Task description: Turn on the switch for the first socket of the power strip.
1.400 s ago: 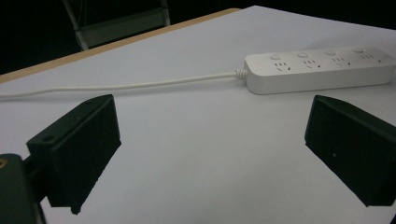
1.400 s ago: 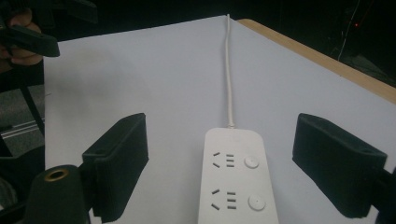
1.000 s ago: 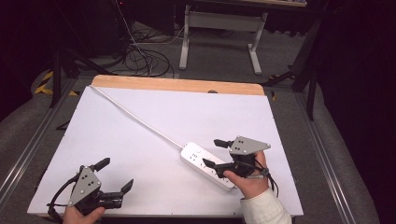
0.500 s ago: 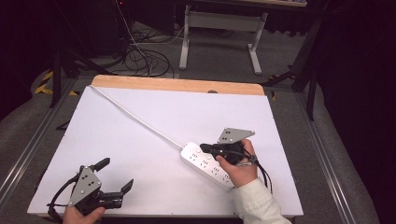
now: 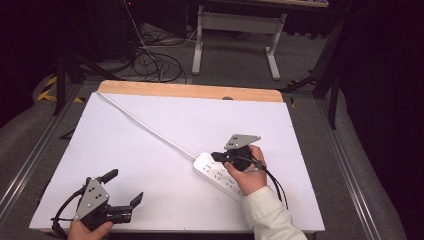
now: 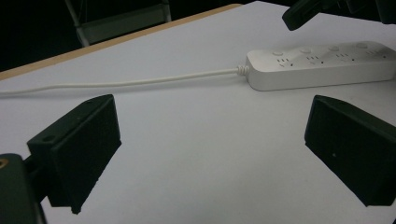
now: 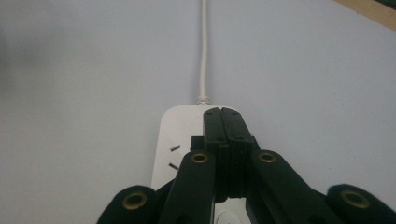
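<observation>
A white power strip (image 5: pixel 220 176) lies at an angle on the white table (image 5: pixel 165 115), right of centre, and its white cord (image 5: pixel 145 125) runs to the far left corner. My right gripper (image 5: pixel 216 157) is shut with nothing between its jaws. Its tips sit over the cord end of the strip (image 7: pixel 175 135), pointing along the cord (image 7: pixel 203 46); whether they touch the strip I cannot tell. My left gripper (image 5: pixel 125 186) stands open near the front left edge, well away from the strip (image 6: pixel 322 63). Its jaws are wide apart over bare table.
A wooden strip (image 5: pixel 190 91) borders the table's far edge. Beyond it on the floor are a tangle of cables (image 5: pixel 150 60) and a metal stand (image 5: pixel 235 30). Metal rails run along both sides of the table.
The right gripper's jaws have gone from open to shut. The right hand has moved left and down along the strip to its cord end. The left gripper has stayed put.
</observation>
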`<state>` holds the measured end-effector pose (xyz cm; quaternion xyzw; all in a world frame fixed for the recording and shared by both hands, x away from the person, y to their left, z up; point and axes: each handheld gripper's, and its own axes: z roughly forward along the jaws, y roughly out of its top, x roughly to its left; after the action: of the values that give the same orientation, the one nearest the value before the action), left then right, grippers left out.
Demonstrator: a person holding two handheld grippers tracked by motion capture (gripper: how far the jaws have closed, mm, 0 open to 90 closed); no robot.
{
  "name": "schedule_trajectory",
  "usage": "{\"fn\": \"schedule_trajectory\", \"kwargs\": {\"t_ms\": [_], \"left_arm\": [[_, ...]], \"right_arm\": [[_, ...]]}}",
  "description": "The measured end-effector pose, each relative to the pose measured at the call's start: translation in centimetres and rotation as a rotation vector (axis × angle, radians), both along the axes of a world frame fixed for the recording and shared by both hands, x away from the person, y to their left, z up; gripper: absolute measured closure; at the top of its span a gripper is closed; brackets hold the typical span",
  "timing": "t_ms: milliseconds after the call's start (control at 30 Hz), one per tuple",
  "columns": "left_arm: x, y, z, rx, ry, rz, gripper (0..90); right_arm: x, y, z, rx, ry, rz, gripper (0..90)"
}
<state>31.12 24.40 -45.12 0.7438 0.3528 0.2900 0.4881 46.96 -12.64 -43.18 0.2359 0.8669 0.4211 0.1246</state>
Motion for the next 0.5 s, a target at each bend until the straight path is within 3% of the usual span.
{"fn": "schedule_trajectory", "kwargs": {"t_ms": [500], "left_arm": [[0.0,0.0,0.0,0.007,0.006,0.001,4.4]], "right_arm": [[1.1,0.7,-1.7,-0.069,0.028,-0.019,90.0]]}}
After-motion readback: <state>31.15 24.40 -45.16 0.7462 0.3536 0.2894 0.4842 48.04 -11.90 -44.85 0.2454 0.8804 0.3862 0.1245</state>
